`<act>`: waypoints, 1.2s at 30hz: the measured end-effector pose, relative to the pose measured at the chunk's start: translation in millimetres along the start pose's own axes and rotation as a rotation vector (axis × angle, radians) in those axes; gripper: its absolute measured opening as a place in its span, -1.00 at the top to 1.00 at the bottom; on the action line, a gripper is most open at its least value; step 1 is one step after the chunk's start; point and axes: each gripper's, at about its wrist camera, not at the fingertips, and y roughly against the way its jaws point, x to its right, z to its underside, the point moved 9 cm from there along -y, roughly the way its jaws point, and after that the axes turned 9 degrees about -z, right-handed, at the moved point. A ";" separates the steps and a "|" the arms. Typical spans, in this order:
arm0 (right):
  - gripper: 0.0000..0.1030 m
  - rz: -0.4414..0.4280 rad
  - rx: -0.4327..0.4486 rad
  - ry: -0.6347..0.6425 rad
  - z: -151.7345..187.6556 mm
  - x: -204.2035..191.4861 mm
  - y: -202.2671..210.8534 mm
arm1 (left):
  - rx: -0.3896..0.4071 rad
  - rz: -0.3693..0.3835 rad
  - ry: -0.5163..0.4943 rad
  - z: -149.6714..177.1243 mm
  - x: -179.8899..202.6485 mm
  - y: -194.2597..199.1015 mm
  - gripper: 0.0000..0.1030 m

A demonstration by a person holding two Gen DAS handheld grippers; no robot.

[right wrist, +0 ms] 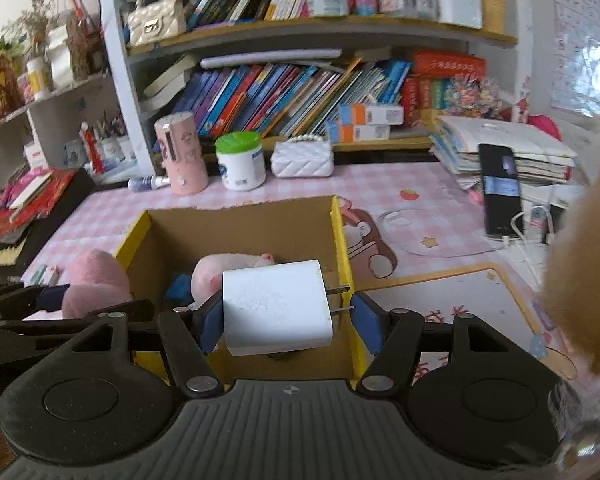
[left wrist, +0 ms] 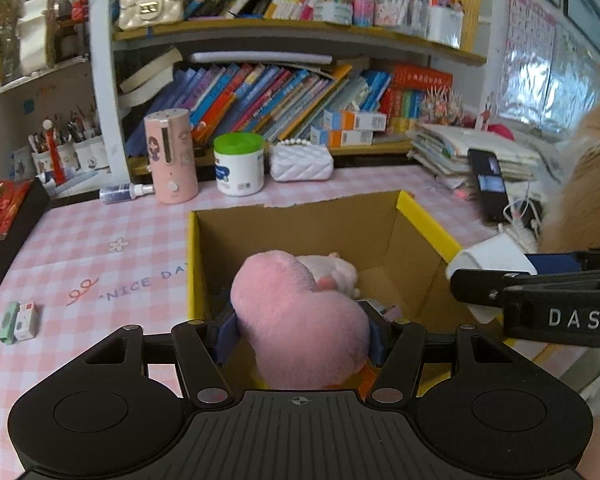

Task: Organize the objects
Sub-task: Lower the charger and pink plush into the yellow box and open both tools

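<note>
Desk surface: pink checked tablecloth (left wrist: 100, 240) is lying under everything, with crowded bookshelves (left wrist: 260, 92) behind.
Left gripper (left wrist: 300, 320): blue pads are pressing on a pink plush toy (left wrist: 300, 320) at a middling width, holding it over the near edge of the cardboard box (left wrist: 428, 216).
Right gripper (right wrist: 288, 312): jaws are clamping a white charger plug (right wrist: 276, 304) sideways (prongs pointing toward the right pad), above the box's near wall.
Box contents: a second, paler plush (left wrist: 336, 270) is already lying inside.
Step in hand, as judged: both items are being carried to the box for release.
Procedure: bring each load fully past the yellow rim (right wrist: 342, 248) before opening; lower the plug into bare floor space, not onto the plush.
Caution: the two grippers are working just beside each other, so release one at a time.
Surroundings: a small pack (left wrist: 20, 322) is waiting on the cloth, well apart to the left.
</note>
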 end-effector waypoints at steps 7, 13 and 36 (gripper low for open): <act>-0.23 -0.049 -0.063 0.034 1.4 3.8 -28.6 | -0.028 -0.034 -0.105 0.3 14.0 -31.6 0.13; -0.23 -0.073 -0.118 0.061 4.2 4.6 -55.0 | -0.071 -0.061 -0.088 7.0 6.9 -51.6 0.13; -0.23 -0.079 -0.265 0.280 16.2 -25.6 -128.1 | 0.048 -0.088 0.096 14.4 -59.8 31.3 -0.28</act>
